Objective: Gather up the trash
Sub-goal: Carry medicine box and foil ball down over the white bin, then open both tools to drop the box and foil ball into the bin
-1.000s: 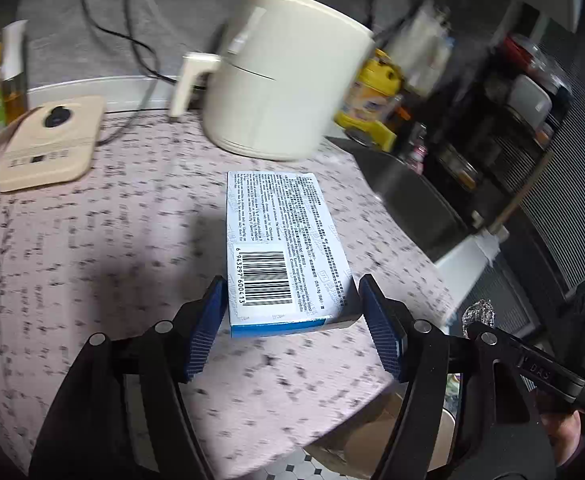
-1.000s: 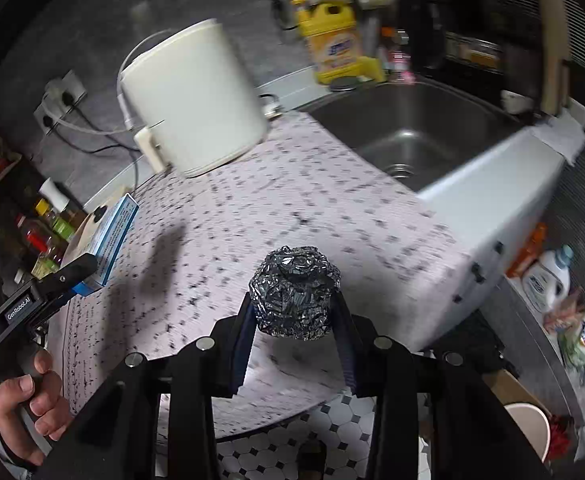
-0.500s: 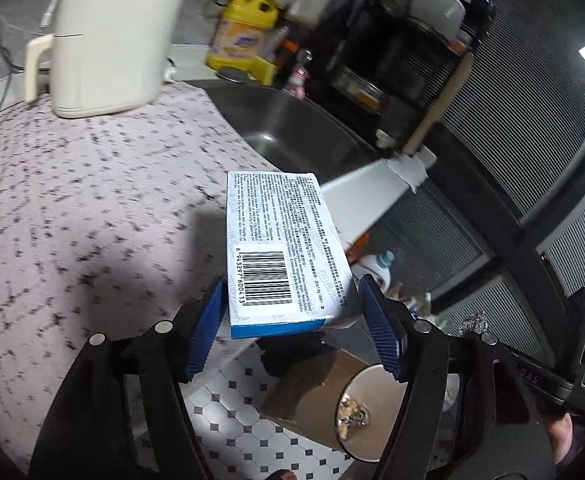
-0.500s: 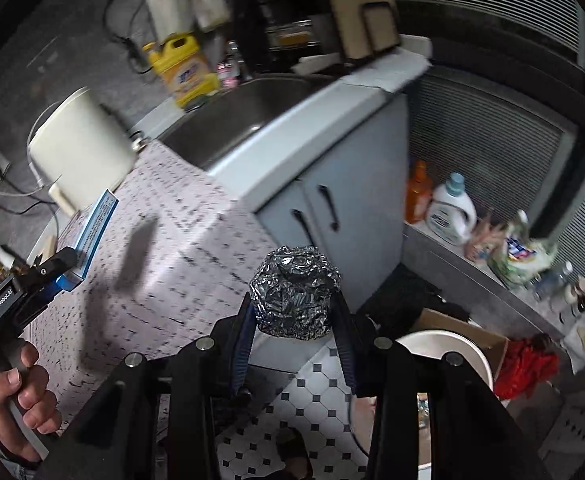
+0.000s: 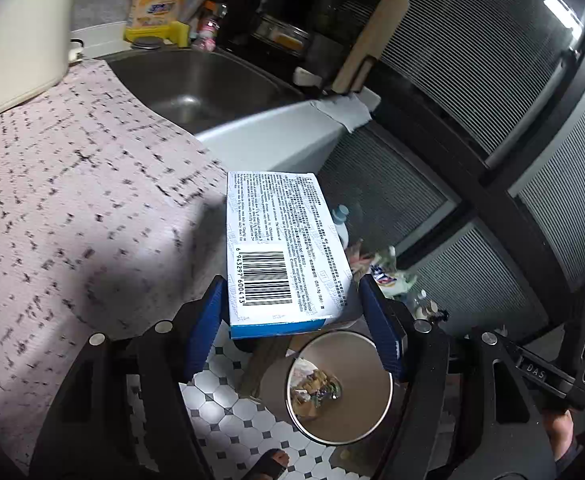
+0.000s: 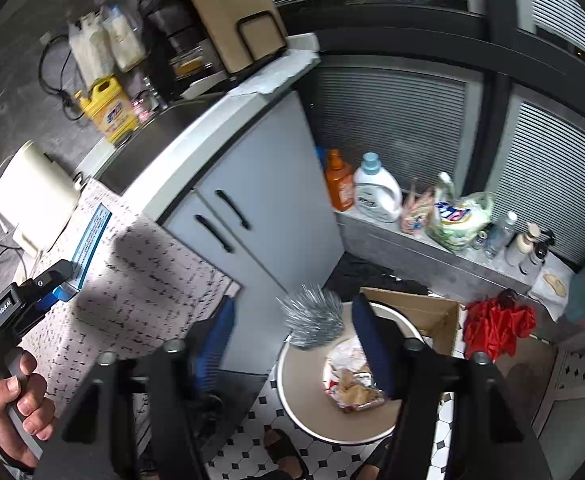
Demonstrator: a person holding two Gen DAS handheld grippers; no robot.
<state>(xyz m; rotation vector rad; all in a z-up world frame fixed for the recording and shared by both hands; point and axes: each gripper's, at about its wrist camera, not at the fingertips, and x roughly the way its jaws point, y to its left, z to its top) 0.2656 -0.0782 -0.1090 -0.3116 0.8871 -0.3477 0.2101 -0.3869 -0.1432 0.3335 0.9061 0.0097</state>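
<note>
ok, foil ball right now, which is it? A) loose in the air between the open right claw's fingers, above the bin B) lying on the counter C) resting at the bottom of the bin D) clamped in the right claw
A: the foil ball is motion-blurred and untouched between the spread fingers of the right claw, just over the bin.

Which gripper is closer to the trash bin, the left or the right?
Right. The right gripper is open just above the trash bin, foil ball blurred between its fingers. The left gripper holds the box near the counter edge.
</note>
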